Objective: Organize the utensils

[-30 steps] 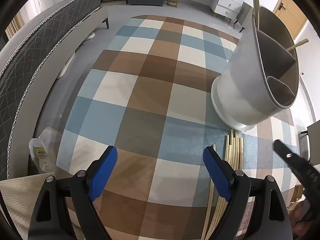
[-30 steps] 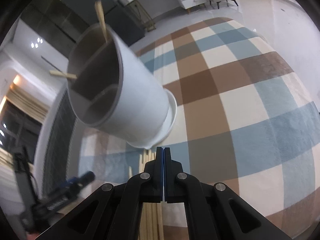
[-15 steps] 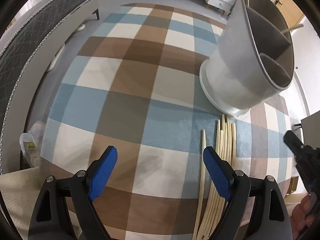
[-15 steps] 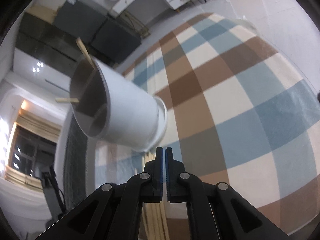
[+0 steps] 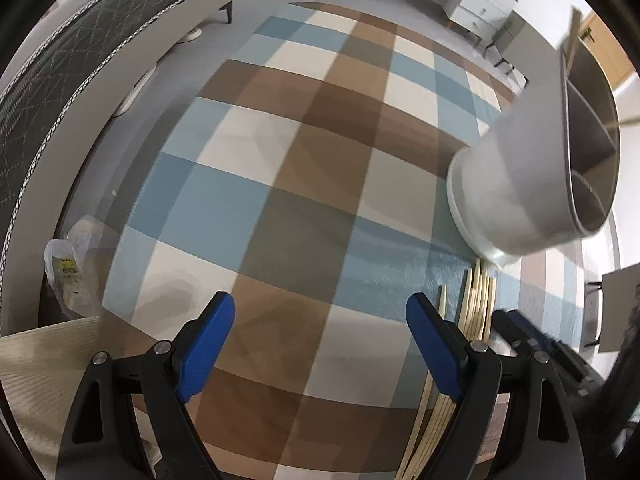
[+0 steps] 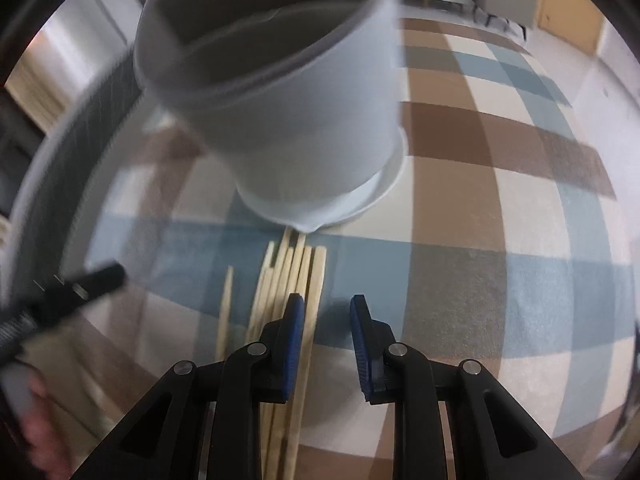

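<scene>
A tall, smooth, pale grey utensil holder (image 6: 304, 128) stands upright on a plaid rug (image 5: 280, 184) of blue, brown and cream squares; its round mouth is split by flat partitions into compartments, and its base flares into a white lip. Thin, pale wooden chopsticks (image 6: 288, 280) lie in a loose bundle on the rug, their tips just at the holder's base. The right gripper (image 6: 326, 312) has just been parting its blue ribbed pads and hovers over the bundle, grasping nothing. The left gripper (image 5: 320, 310) stands released, spread wide over bare rug beside the chopsticks.
</scene>
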Tool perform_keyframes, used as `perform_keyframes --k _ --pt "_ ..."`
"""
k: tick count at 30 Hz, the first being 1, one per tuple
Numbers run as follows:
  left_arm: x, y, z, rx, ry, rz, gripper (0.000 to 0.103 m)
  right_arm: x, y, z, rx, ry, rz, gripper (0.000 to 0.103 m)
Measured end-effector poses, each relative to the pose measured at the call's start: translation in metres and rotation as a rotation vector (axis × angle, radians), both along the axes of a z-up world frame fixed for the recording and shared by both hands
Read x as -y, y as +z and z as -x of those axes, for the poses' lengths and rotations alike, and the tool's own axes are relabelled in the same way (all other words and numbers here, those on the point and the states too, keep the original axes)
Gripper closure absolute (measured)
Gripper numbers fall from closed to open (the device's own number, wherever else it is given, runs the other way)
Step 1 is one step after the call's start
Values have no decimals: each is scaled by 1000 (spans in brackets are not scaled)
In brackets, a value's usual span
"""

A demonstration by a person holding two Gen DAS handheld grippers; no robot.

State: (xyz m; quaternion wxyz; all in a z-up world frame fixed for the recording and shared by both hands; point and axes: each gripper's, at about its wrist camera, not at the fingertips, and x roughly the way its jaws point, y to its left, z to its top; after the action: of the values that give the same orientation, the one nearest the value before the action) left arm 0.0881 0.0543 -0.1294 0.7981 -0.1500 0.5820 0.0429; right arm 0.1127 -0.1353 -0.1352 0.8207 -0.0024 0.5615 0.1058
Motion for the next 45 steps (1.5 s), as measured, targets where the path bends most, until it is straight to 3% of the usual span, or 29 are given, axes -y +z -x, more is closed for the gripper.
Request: perform_keyframes --k 7,18,20,21,22,31,37,45 --pt "-11 -1 -5 -39 43 31 19 -13 0 2 13 38 133 82" --pt "-19 -3 -6 -76 64 56 19 -22 -3 -14 38 38 146 82" --pt "-21 -4 -7 -79 65 54 19 -21 -3 -19 50 29 128 89" --pt "-21 -5 -7 -80 66 52 19 -18 -3 -20 50 23 112 97" --pt "-21 -6 -7 -80 64 51 19 -15 -2 -20 45 16 80 98" --pt "12 0 -8 -26 -53 27 19 67 34 -13 110 -191 -281 99" --pt "50 -4 -5 -17 -172 -39 19 123 51 -5 148 -333 -517 99" --pt "69 -15 -4 -47 -212 -110 22 144 71 12 214 -381 -613 99"
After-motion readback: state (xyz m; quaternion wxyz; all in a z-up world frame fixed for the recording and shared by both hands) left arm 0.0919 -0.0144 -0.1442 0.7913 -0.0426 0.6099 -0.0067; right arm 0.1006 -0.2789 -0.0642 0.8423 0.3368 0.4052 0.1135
